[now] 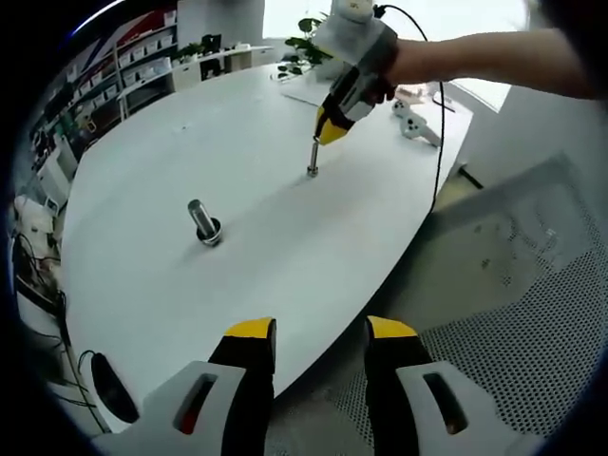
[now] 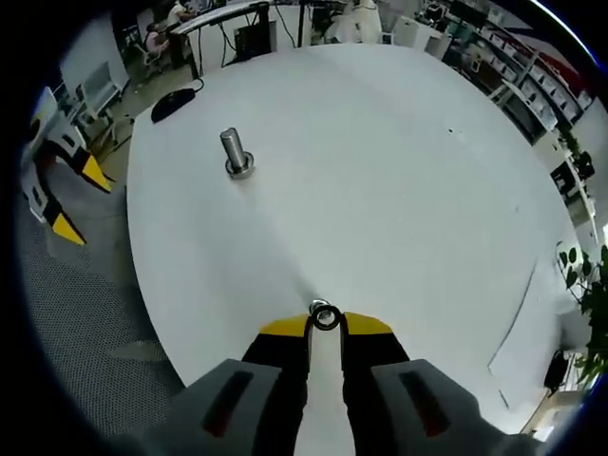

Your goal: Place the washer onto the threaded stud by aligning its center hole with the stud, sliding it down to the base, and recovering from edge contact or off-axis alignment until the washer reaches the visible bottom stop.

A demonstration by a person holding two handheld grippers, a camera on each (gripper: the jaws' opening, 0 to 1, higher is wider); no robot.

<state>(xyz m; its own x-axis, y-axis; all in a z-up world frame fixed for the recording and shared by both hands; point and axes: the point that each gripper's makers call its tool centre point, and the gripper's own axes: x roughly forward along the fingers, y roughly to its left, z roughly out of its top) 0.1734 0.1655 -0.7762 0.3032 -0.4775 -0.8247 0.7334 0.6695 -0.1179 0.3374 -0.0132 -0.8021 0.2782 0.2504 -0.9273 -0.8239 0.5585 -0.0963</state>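
A thin metal stud (image 1: 313, 157) stands upright on the white table (image 1: 237, 294). My right gripper (image 1: 328, 133), held in a person's hand, comes down on the stud's top from the upper right. In the right gripper view the small steel washer (image 2: 324, 315) sits between the tips of my right gripper (image 2: 325, 325), whose jaws are shut on it; I look down along the stud, which the washer hides. A thicker grey stud (image 1: 204, 223) (image 2: 235, 152) stands on a dark ring base, well apart from both grippers. At the table's near edge my left gripper (image 1: 321, 332) is open with nothing between its jaws.
My left gripper's yellow tips (image 2: 81, 201) show off the table's left edge, over perforated flooring (image 1: 513, 361). A black mouse (image 2: 173, 103) lies at the table's far rim. White parts (image 1: 418, 123) and a cable rest at the far edge, with shelves and desks beyond.
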